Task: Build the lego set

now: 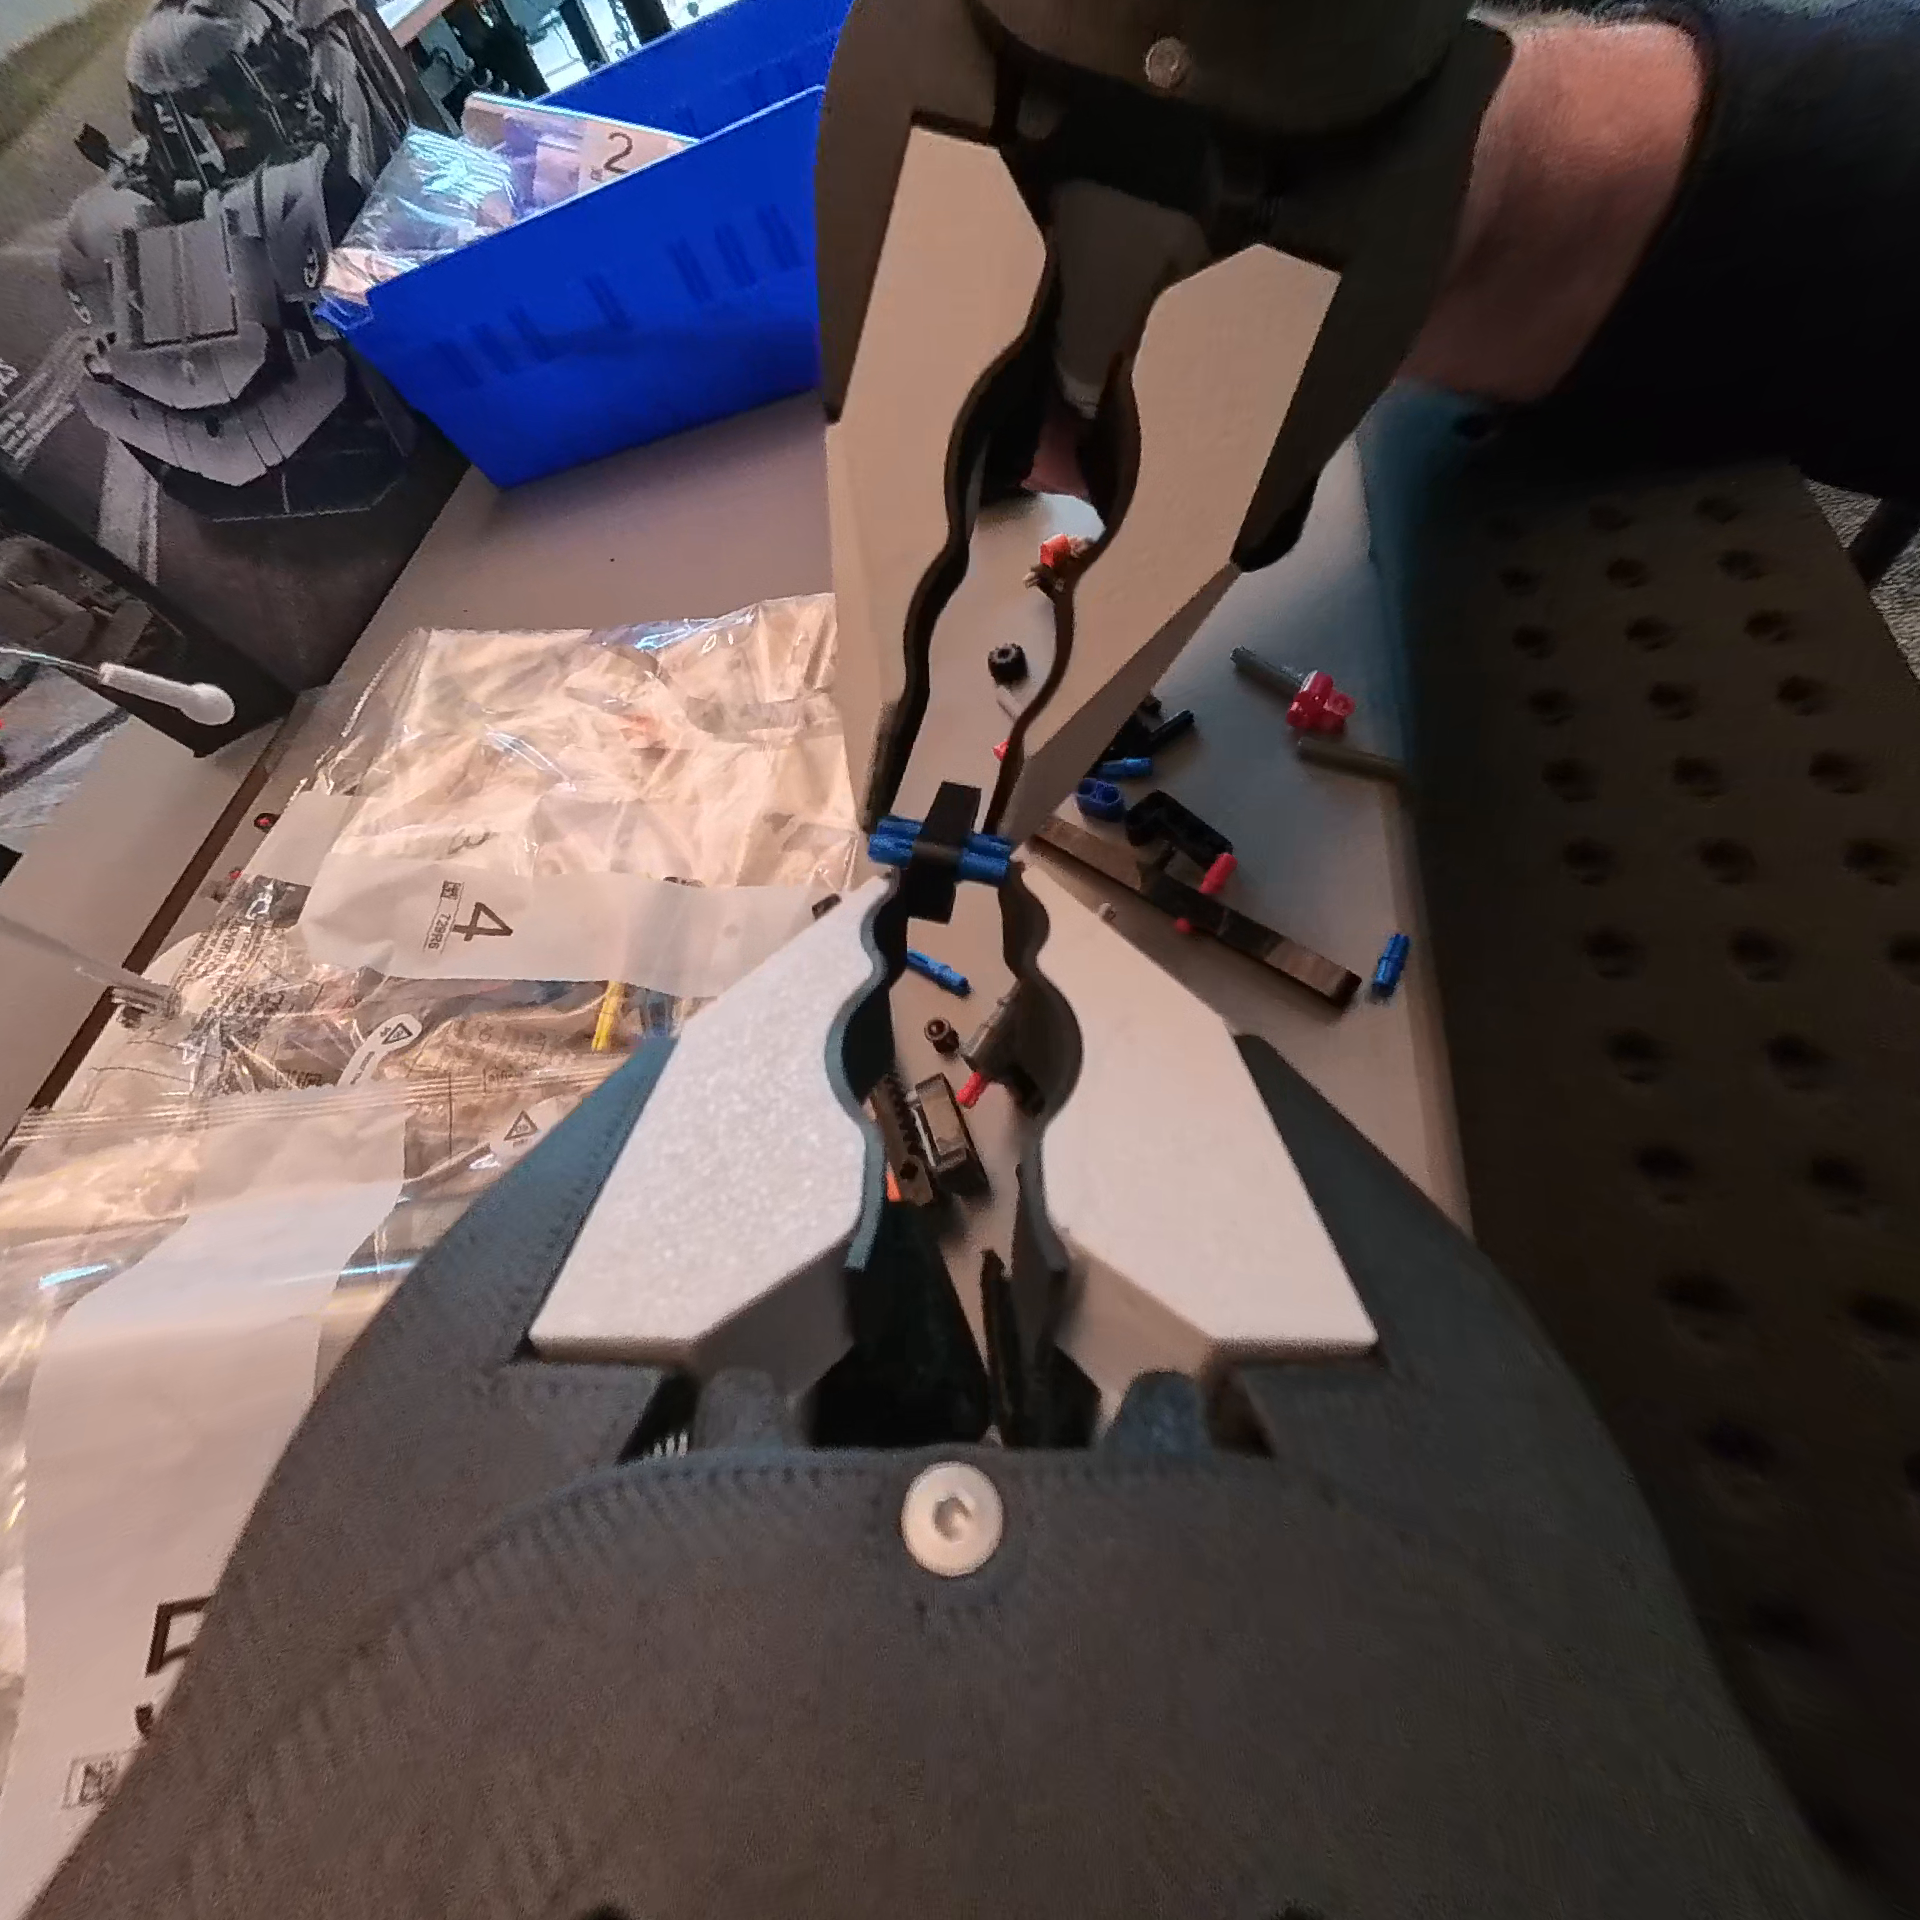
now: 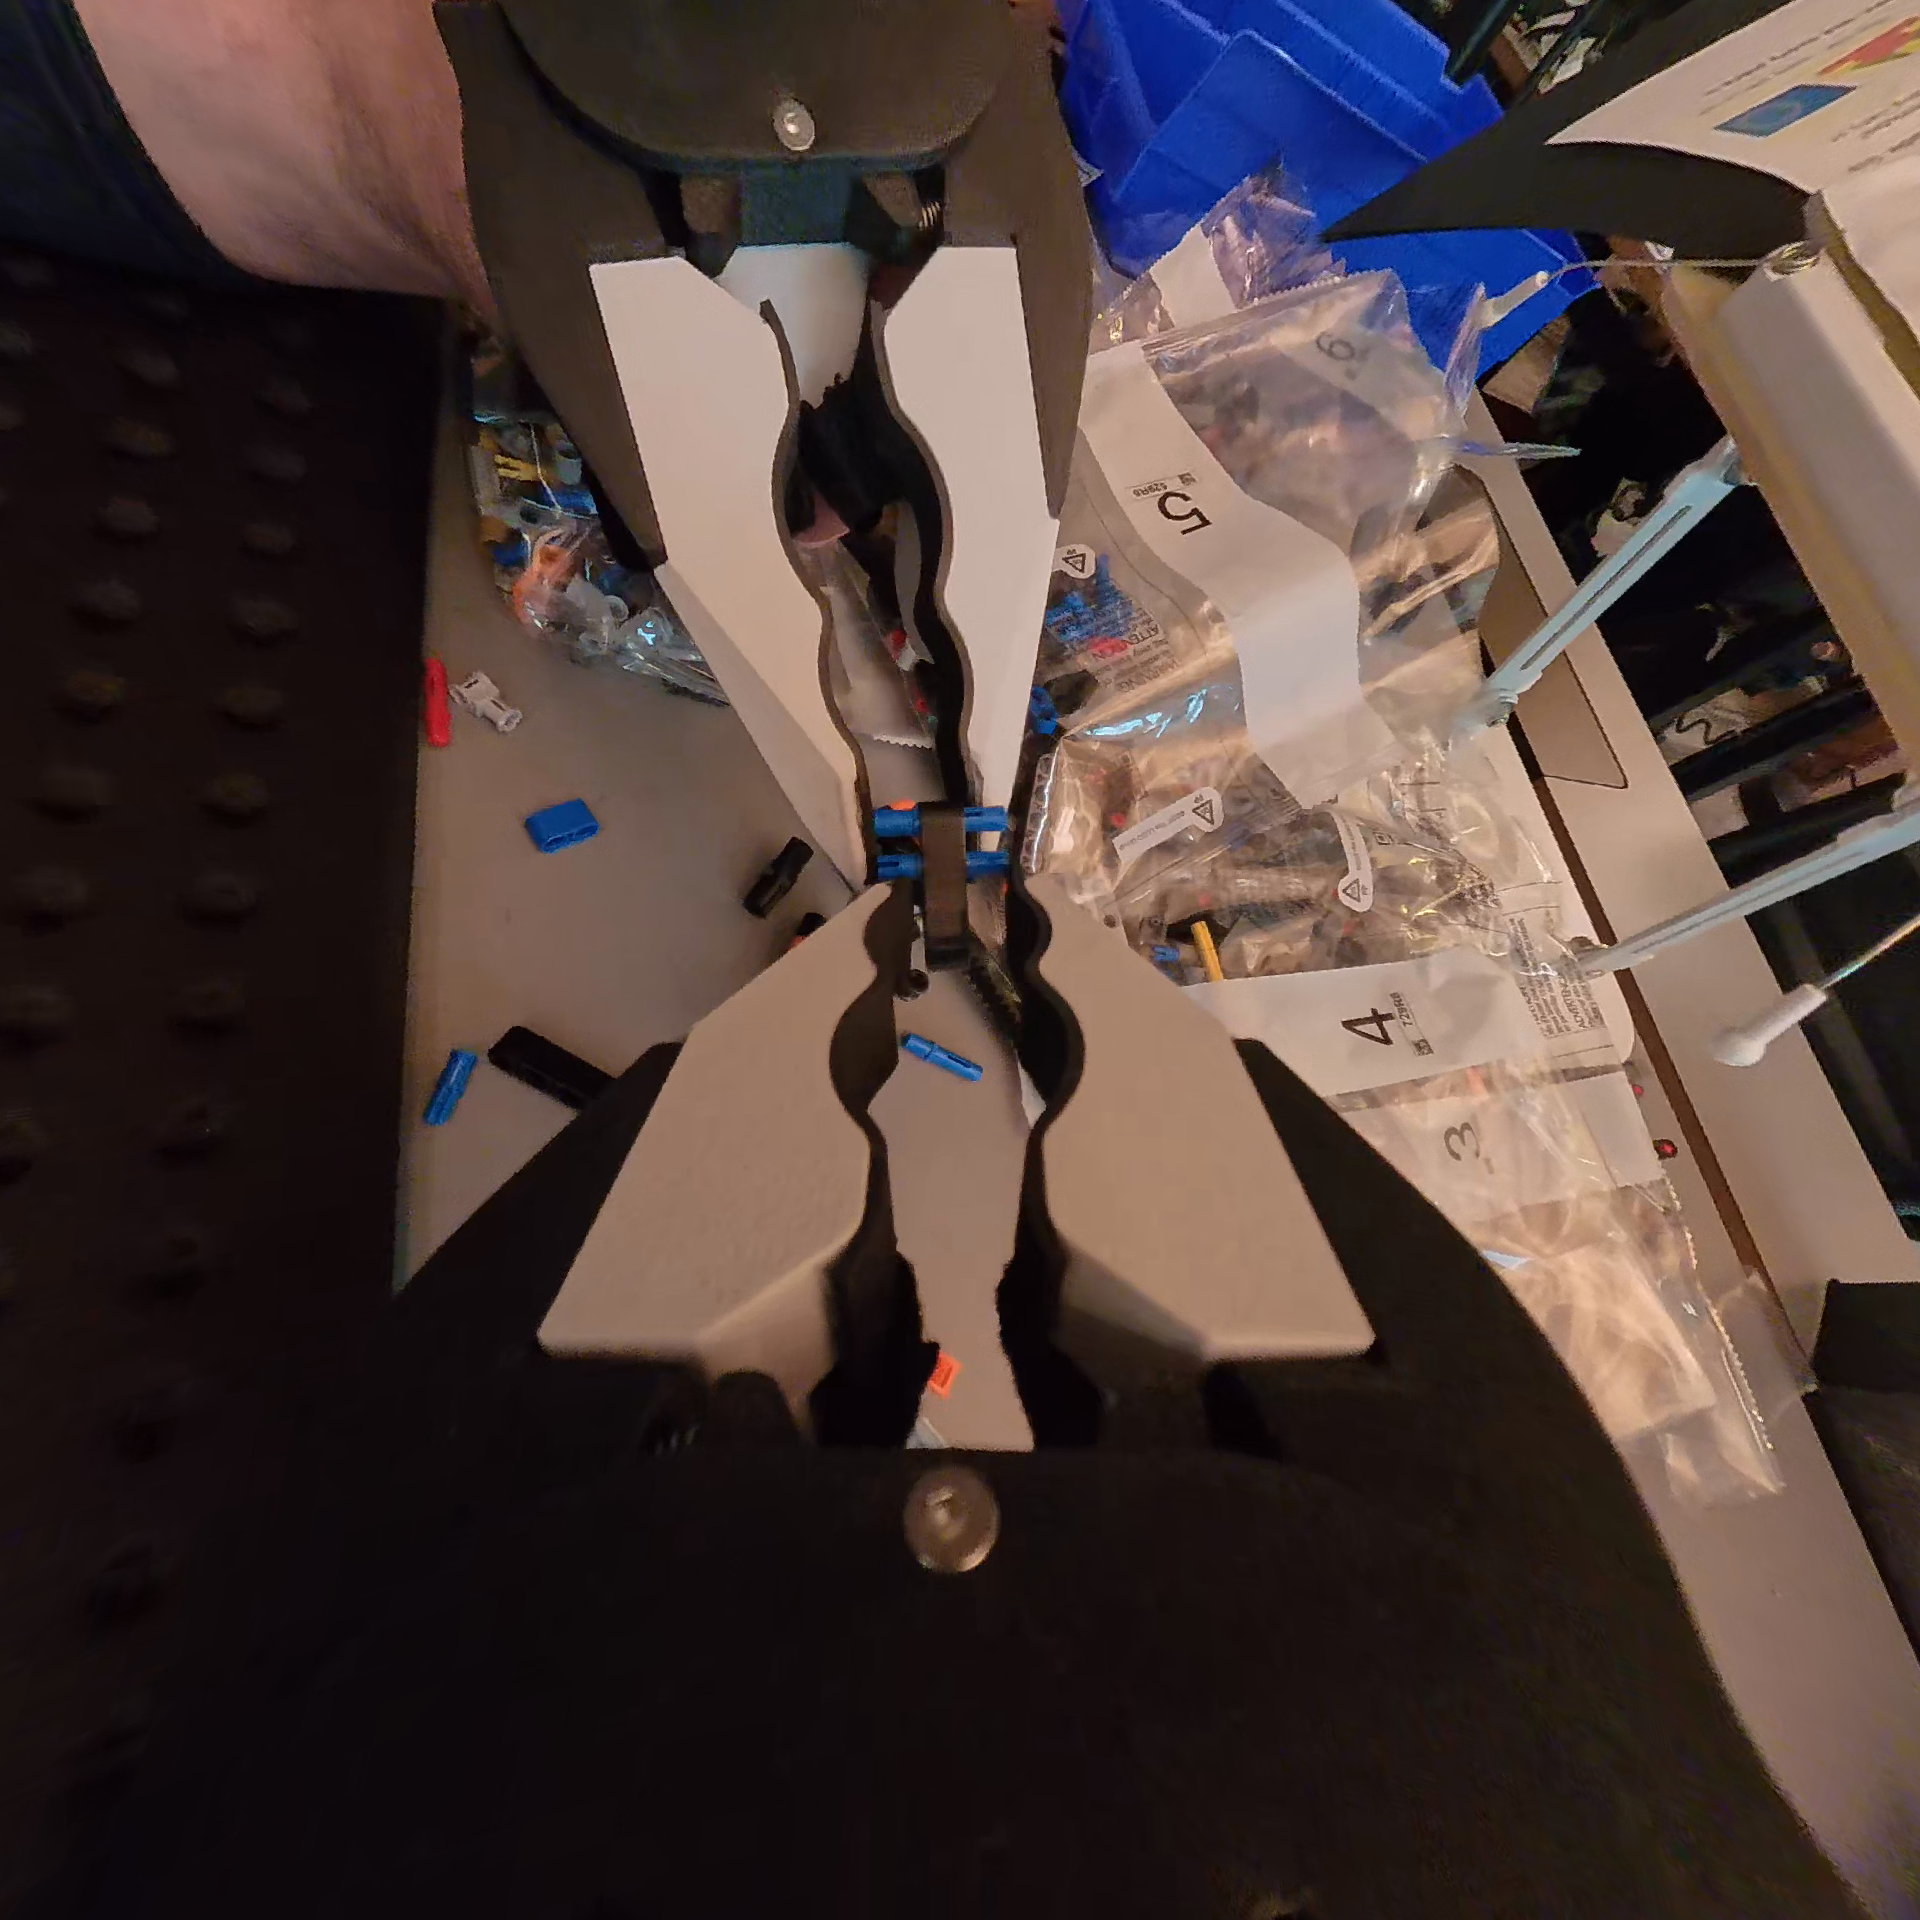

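Observation:
A short black lego beam with two blue pins through it (image 1: 940, 847) hangs in the air above the grey table (image 1: 644, 540). My left gripper (image 1: 951, 888) comes from below in the left wrist view, and my right gripper (image 1: 943, 816) comes tip to tip from above. Both are closed to a narrow gap, and their tips press on the ends of the blue pins. In the right wrist view the same piece (image 2: 943, 873) sits between my right gripper (image 2: 948, 888) and my left gripper (image 2: 935, 810). The beam's lower end hangs free.
Loose parts lie under the grippers: a long black beam (image 1: 1205, 914), a red piece (image 1: 1314, 707), blue pins (image 2: 940, 1055) and a blue connector (image 2: 561, 826). Numbered part bags (image 1: 582, 790), blue bins (image 1: 623, 312) and the set's box (image 1: 208, 312) stand left. A dark perforated mat (image 1: 1662, 831) lies right. Both grippers' tips are close together, under 4 cm apart. From either gripper's tips it is about 10 cm to the blue connector (image 2: 561, 826).

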### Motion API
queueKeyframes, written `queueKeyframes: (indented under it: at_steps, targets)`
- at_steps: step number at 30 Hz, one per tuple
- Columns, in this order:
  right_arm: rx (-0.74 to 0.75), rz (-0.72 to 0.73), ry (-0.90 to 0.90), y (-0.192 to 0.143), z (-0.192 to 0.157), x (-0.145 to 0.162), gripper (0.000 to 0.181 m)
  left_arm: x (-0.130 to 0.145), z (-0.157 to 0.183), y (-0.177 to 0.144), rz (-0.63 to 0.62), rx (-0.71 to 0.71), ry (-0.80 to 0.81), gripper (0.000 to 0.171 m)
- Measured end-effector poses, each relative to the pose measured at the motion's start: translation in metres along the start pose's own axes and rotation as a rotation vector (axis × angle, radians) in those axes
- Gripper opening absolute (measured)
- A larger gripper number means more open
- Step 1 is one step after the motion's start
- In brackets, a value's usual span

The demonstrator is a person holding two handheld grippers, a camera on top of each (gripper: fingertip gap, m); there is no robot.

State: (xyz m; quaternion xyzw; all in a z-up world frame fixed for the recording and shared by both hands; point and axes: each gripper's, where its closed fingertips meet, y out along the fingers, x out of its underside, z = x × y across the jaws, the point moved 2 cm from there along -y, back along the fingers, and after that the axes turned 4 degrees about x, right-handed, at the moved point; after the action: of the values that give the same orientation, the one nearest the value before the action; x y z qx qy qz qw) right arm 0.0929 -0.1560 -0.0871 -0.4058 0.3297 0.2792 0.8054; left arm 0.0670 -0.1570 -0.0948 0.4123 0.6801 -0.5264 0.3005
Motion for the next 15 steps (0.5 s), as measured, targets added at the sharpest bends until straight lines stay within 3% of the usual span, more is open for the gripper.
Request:
queueKeyframes:
  at_steps: [15]
  targets:
    - [-0.046,-0.031,-0.009,0.006,-0.011,0.003,0.015,0.008,0.008,0.000,-0.065,0.033,0.040,0.016]
